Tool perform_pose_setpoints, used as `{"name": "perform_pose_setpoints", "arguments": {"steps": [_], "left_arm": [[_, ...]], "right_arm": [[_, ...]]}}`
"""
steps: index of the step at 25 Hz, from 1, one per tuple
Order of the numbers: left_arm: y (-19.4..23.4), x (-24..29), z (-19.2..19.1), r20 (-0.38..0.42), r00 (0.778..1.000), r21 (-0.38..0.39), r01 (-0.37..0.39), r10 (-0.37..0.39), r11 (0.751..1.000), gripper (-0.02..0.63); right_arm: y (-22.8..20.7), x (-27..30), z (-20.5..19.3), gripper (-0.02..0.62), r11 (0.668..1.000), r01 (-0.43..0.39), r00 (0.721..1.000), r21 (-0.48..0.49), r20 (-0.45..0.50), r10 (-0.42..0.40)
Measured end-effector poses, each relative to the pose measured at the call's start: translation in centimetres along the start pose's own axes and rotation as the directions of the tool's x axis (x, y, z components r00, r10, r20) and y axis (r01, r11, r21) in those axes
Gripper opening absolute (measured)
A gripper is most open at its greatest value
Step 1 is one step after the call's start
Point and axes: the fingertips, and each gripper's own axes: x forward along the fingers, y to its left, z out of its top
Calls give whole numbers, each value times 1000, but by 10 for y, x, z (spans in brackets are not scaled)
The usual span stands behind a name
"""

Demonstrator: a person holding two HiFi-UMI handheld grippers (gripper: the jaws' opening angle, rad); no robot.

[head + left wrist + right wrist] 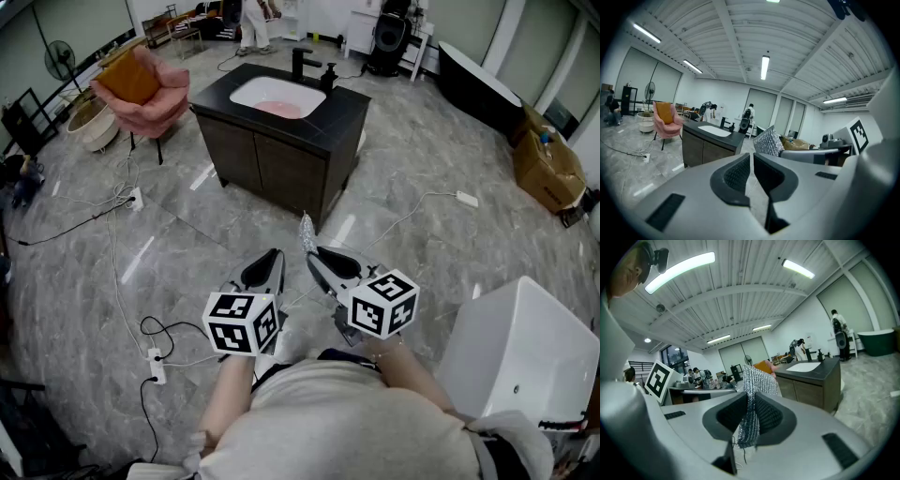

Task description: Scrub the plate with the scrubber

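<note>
A pink plate (280, 109) lies in the white basin of a black vanity (281, 141), a few steps ahead of me. Both grippers are held low in front of my body, far from the vanity. My right gripper (313, 255) is shut on a silvery mesh scrubber (307, 232), which sticks up past its tips. In the right gripper view the scrubber (757, 380) is pinched between the dark pads. My left gripper (275, 253) is shut with nothing in it. In the left gripper view its pads (738, 173) nearly touch, and the scrubber (768, 140) shows just to their right.
A black faucet (303, 64) stands behind the basin. A pink armchair (141, 89) is at the left, a white unit (525, 352) close at my right. Cables and a power strip (157, 366) lie on the marble floor. A cardboard box (546, 164) sits far right.
</note>
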Motion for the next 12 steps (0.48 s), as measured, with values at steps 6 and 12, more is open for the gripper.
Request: {"name": "perform_pose_setpoints", "arguments": {"steps": [6, 12], "left_arm": [[-3, 9, -9, -19, 1000, -7, -16, 16, 1000, 40], [-4, 11, -21, -50, 997, 9, -51, 51, 999, 40]], "right_arm": [[-11, -5, 0, 71, 1000, 10, 1000, 7, 10, -10], [-18, -12, -9, 71, 1000, 19, 1000, 19, 1, -19]]}}
